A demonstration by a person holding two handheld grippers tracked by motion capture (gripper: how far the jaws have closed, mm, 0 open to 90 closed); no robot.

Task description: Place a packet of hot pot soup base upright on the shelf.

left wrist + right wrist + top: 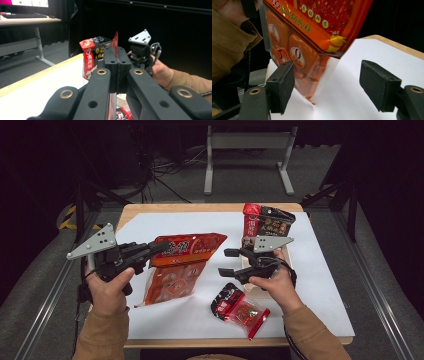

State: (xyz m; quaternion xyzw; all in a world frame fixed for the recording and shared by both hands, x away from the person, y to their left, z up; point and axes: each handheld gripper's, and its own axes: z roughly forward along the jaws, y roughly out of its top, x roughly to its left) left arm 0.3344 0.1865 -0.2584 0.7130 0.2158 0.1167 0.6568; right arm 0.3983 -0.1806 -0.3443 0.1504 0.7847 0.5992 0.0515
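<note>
Wooden bench [131,211] under a white sheet [310,280], dark room behind. Item one: orange hot-pot seasoning bag [186,251], lifted at its upper edge, lower end trailing onto the sheet, pinched by the left hand-held gripper [159,248], jaws pressed together on the bag's edge. Item two: right hand-held gripper [226,261], jaws spread with nothing between them, just beside the bag's right end. Item three: red-and-black packet [267,220], upright at the far side. Item four: small red sachet [240,309], flat near the front edge.
</note>
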